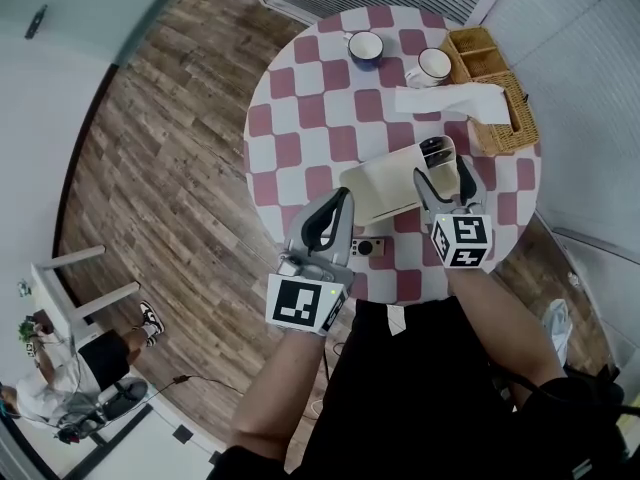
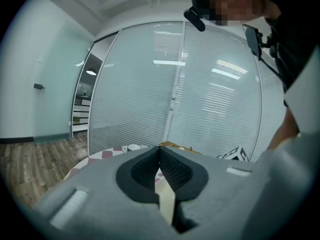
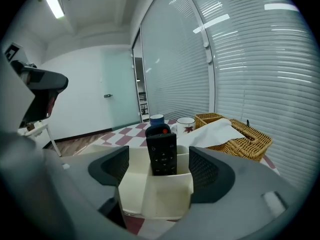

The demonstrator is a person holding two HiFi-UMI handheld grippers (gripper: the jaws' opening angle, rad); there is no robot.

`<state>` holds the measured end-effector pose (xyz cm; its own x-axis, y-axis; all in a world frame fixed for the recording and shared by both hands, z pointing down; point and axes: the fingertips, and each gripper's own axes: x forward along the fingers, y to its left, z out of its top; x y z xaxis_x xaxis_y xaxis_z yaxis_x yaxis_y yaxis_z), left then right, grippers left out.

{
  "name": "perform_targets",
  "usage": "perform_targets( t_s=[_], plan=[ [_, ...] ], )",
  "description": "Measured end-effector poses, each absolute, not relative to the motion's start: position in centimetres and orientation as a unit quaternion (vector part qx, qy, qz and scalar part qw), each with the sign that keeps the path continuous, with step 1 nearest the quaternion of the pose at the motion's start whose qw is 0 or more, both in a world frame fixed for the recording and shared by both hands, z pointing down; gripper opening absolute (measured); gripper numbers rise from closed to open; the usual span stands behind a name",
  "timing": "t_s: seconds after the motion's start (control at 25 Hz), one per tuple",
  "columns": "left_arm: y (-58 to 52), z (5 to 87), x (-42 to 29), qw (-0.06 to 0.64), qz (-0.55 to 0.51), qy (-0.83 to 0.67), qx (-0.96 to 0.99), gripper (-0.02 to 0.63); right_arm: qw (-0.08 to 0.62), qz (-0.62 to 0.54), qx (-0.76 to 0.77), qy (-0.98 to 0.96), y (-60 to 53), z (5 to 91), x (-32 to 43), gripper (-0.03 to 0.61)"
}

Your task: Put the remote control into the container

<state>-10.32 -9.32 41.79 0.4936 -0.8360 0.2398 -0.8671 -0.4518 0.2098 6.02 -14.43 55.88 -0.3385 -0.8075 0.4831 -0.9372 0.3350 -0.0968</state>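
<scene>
A black remote control [image 3: 161, 153] stands upright in a compartment of the cream container [image 3: 150, 199], with a second dark remote [image 3: 157, 129] just behind it. From above, the remotes [image 1: 437, 154] poke out of the right end of the container [image 1: 375, 190] on the checkered table. My right gripper [image 3: 160, 169] is open, its pads flanking the remote without touching it; the head view shows this gripper [image 1: 441, 174] over the container's right end. My left gripper [image 1: 344, 198] is shut and empty, hovering near the container's left corner; its own view shows its jaws [image 2: 160, 153] pressed together.
A blue mug [image 1: 365, 46] and a white mug [image 1: 433, 65] stand at the table's far side. A wicker basket [image 1: 497, 88] with white tissue [image 1: 445, 98] sits at the right. A small white device [image 1: 368, 247] lies near the front edge. A person sits by a white stool [image 1: 70, 288].
</scene>
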Motion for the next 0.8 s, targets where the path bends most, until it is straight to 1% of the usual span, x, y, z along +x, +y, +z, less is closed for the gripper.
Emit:
perform_targets(
  t_s=[0.4,0.56,0.68,0.72,0.8],
  plan=[
    [-7.4,39.6,-9.6,0.142,0.044,-0.511,0.847,0.000,0.174,0.156,0.533,-0.813,-13.0,53.6,7.2,0.380],
    [-5.8,38.5,-10.4,0.131,0.063,-0.519,0.842,0.000,0.177,0.141,0.522,-0.822,-11.3,52.2,6.9,0.379],
    [-4.6,37.0,-11.9,0.115,0.052,-0.532,0.837,0.000,0.174,0.125,0.502,-0.838,-9.8,50.6,6.2,0.379],
    [-4.2,36.5,-12.5,0.113,0.042,-0.538,0.834,0.000,0.169,0.121,0.485,-0.849,-9.2,50.0,5.6,0.373],
    [-3.6,35.6,-13.8,0.113,0.023,-0.548,0.828,0.000,0.156,0.113,0.439,-0.877,-7.7,48.8,4.0,0.319]
  ],
)
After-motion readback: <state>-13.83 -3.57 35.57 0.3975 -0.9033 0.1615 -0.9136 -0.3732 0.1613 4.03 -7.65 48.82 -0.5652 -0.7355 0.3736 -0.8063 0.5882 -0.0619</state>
